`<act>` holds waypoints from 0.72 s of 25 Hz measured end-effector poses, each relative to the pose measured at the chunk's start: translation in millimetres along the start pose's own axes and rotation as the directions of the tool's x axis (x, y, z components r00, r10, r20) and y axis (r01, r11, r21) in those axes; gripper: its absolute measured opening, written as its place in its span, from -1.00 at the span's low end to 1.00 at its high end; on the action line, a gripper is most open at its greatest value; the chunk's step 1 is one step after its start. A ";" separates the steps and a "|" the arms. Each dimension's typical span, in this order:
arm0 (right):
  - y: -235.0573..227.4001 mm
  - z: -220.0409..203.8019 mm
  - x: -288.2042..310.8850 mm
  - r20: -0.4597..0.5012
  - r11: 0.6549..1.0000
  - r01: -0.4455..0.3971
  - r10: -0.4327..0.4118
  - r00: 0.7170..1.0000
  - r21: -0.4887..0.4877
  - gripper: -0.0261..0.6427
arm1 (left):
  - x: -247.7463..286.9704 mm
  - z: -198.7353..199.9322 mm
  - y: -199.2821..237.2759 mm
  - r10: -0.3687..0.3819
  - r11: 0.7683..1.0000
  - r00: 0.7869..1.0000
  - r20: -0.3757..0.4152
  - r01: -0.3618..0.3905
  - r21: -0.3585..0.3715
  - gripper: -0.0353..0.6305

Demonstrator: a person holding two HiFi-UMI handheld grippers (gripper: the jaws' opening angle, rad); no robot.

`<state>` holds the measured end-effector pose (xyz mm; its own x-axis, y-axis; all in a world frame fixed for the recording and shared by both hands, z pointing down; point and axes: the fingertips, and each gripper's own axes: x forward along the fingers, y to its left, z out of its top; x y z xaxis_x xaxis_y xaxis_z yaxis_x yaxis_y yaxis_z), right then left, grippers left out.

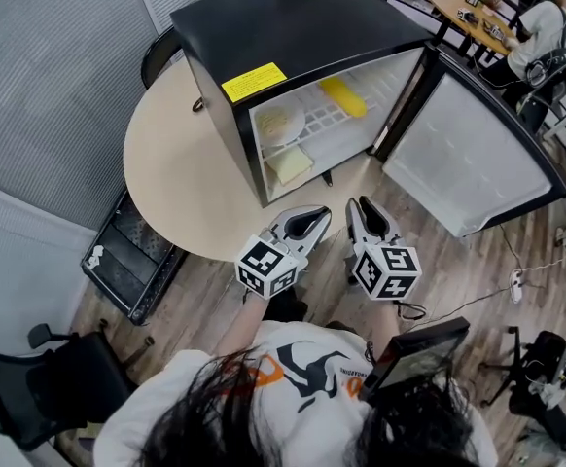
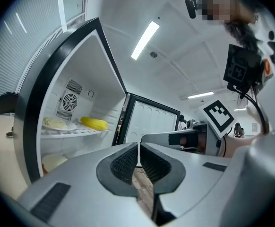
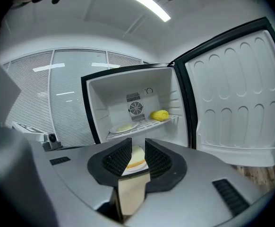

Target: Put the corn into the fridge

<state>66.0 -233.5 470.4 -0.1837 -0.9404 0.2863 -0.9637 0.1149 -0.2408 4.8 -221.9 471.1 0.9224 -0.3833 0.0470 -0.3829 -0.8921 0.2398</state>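
Note:
The yellow corn (image 1: 344,96) lies on the upper wire shelf of the open black mini fridge (image 1: 293,27), at the shelf's right end; it also shows in the left gripper view as corn (image 2: 94,123) and in the right gripper view as corn (image 3: 159,115). Both grippers hang in front of the fridge, apart from it. My left gripper (image 1: 320,214) has its jaws together with nothing between them (image 2: 138,148). My right gripper (image 1: 358,205) holds a narrow gap (image 3: 138,148) with nothing in it.
A plate of food (image 1: 281,123) shares the upper shelf; a pale item (image 1: 289,163) lies below it. The fridge door (image 1: 477,154) swings wide to the right. The fridge stands on a round table (image 1: 166,154). Chairs (image 1: 132,251) and floor cables (image 1: 516,285) surround me.

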 end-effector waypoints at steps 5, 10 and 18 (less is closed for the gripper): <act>-2.1 -0.3 -19.5 -0.001 0.999 -0.040 0.040 0.999 -0.017 -0.68 | -0.4 2.2 -16.8 0.048 0.999 0.999 0.015 -0.048 0.003 -0.86; -17.3 -4.0 -55.9 0.002 0.998 -0.065 0.065 0.998 -0.023 -0.71 | 3.1 -3.4 -52.6 0.087 0.996 0.996 0.019 -0.087 0.007 -0.86; -33.3 -29.0 -127.0 -0.007 0.992 -0.124 0.124 0.992 -0.012 -0.75 | -2.7 -29.4 -133.8 0.135 0.991 0.991 -0.005 -0.135 0.013 -0.86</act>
<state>115.8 -108.6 469.0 -0.3029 -0.9166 0.2611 -0.9359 0.2344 -0.2630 55.1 -94.5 467.5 0.8624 -0.4993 0.0839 -0.5048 -0.8352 0.2181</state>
